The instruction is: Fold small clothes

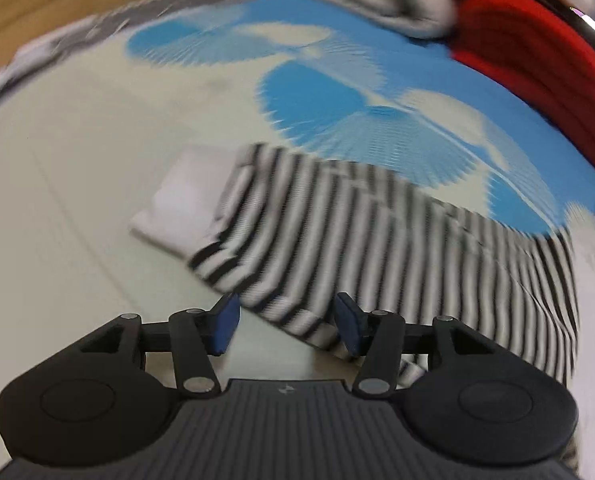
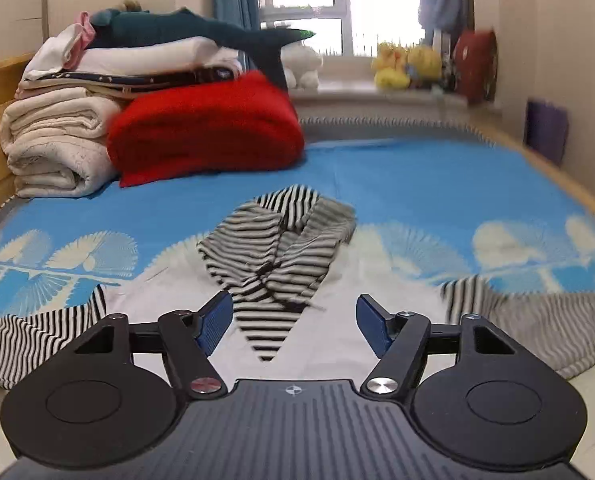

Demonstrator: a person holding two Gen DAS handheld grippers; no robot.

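The black-and-white striped knit garment [image 1: 377, 248] lies spread on the blue-and-cream patterned bed cover [image 1: 317, 96], its hem corner reaching between the parted pads of the left gripper [image 1: 287, 326], which pinch nothing. In the right wrist view its bunched middle [image 2: 277, 248] sits at twelve o'clock from the right gripper [image 2: 295, 322], also released and empty. To fold cleanly, I would take the near hem at two well-separated corners, catching both layers.

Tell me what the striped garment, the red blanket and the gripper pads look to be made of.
Striped garment: soft knit, probably cotton jersey; it crumples limply, matte.
Red blanket: fleece or plush, apparently; fuzzy nap, thick rounded folds.
Pads: blue, matte, perhaps rubber or foam; the look leaves it open.
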